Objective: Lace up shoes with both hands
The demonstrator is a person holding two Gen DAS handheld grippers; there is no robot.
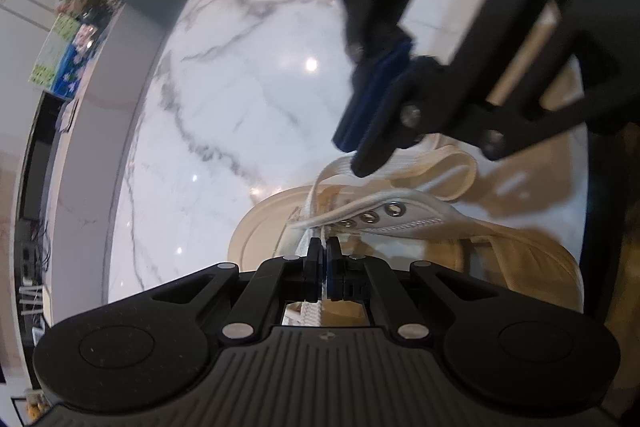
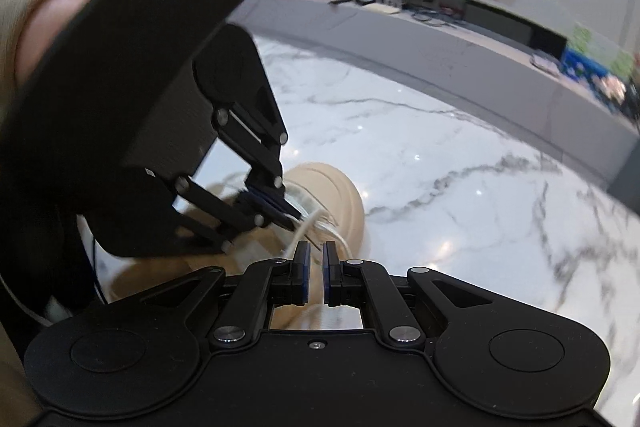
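Pinched narrow on the white lace point(image 1: 316, 223), the left gripper point(image 1: 323, 253) keeps it taut over the shoe point(image 1: 500, 251) while the right gripper point(image 2: 316, 255), nearly closed, grips nothing I can see, near the marble table's point(image 1: 248, 75) edge.

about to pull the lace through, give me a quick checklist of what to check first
1. Left tool shut on the lace: ok.
2. Right tool holding anything: cannot tell; its pads show a narrow gap with lace strands just ahead.
3. Shoe resting on the marble table: ok.
4. Open eyelets in view: ok.
5. Tools clear of each other: not ok, they crowd close over the shoe.
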